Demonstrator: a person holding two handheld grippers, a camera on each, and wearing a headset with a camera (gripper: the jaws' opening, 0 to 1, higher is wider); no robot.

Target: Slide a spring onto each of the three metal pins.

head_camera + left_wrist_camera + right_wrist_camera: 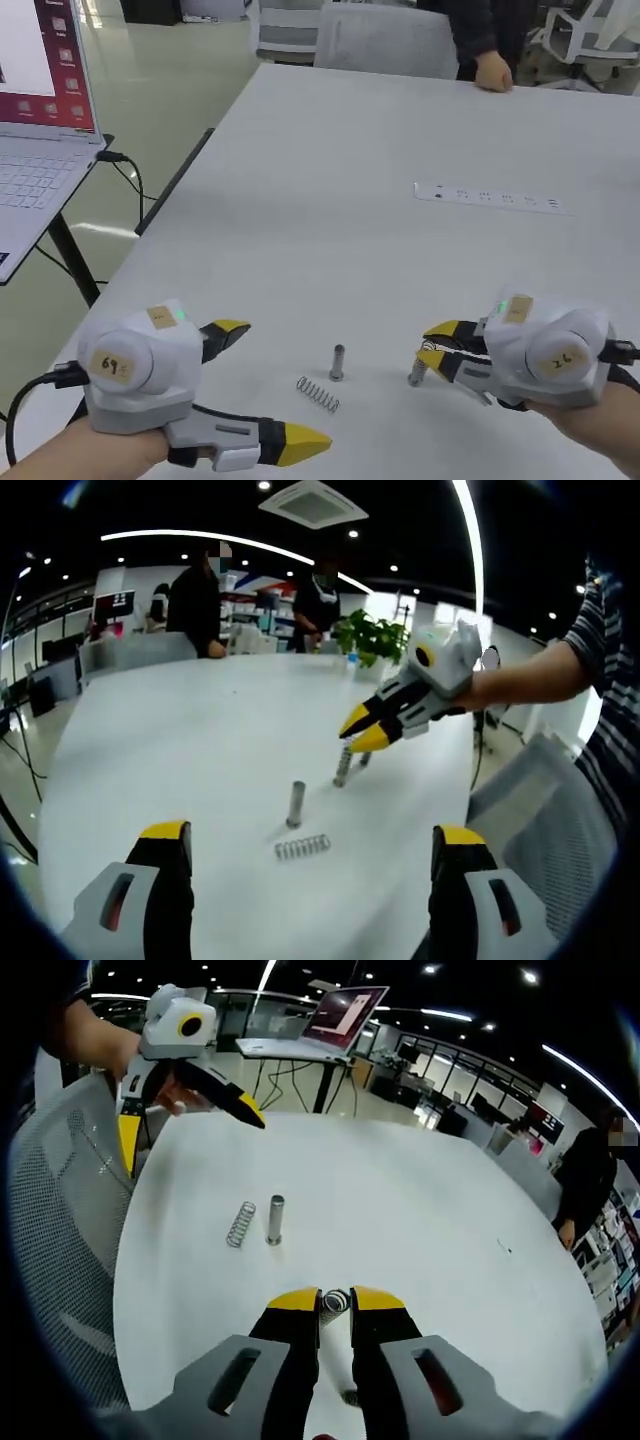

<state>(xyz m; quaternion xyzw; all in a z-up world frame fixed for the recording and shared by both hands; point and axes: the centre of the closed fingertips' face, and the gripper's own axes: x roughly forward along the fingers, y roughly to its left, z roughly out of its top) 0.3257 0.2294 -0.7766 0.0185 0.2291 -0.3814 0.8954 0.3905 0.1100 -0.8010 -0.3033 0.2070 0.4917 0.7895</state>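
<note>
Head view: bare pin (pixel 337 362), half-hidden second pin (pixel 417 374), one loose spring (pixel 318 393). Left gripper (pixel 270 385) jaws wide, empty; right gripper (pixel 434 345) jaws pinch second spring (pixel 335 1303).

- In the right gripper view, the spring (pixel 335 1307) nipped between the right tongs (pixel 335 1298) shows a few top coils. The rest is hidden under the yellow tips.
- In the head view, those tips cover the top of a metal pin (pixel 417 376). Any coils around it are too small to tell.
- The laptop (pixel 35 110) is cut off by the left edge.
- At the far edge of the surface (pixel 330 200), a person's hand (pixel 493 73) shows, and the body is cropped by the top edge.
- The power strip (pixel 490 197) has markings too small to read.
</note>
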